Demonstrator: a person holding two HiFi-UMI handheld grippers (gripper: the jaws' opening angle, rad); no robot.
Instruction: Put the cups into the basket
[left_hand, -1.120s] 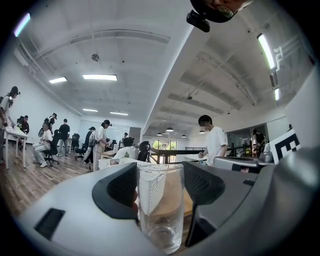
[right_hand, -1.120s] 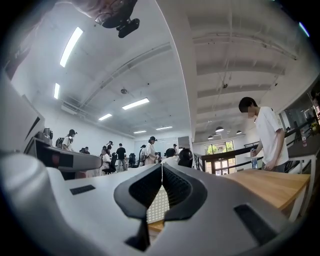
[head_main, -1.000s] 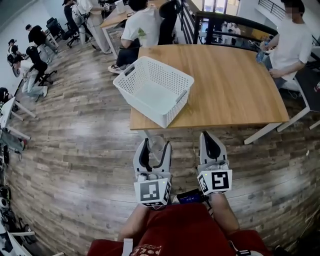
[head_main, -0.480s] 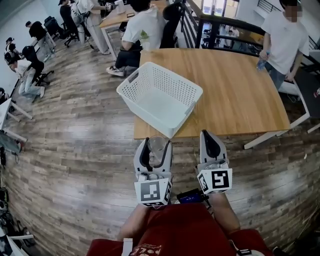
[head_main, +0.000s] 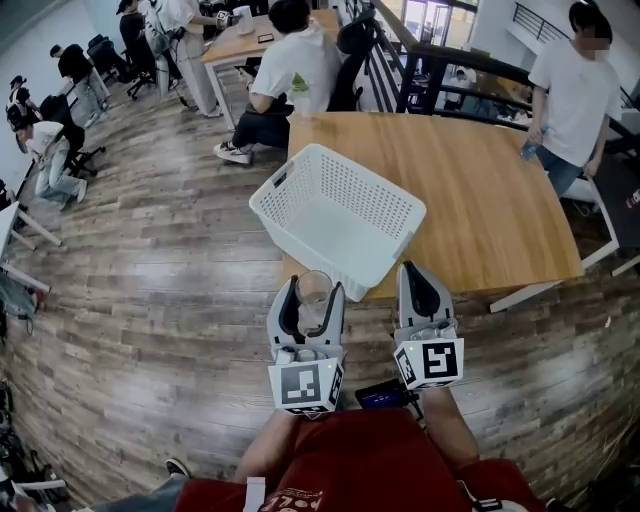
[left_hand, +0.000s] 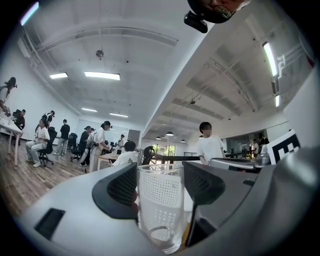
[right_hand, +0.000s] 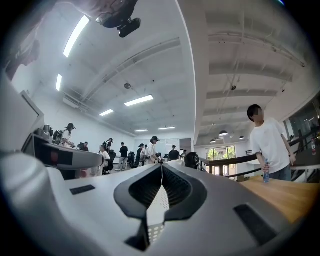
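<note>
Short of the table (head_main: 480, 180) edge, the left gripper (head_main: 311, 305) pinches an upright clear cup (head_main: 314, 288) between wide-set jaws, presumably to carry it level toward the white basket (head_main: 372, 177) just ahead. The right gripper (head_main: 420, 285) is pressed together and empty, as its own view confirms. Only the head view shows how the cup stands relative to the basket.

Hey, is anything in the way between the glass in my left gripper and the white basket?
Nothing visible is. The glass stands upright in the left gripper, just short of the white basket on the table corner. The basket is open-topped with nothing in it, so only its own near wall has to be cleared.
</note>
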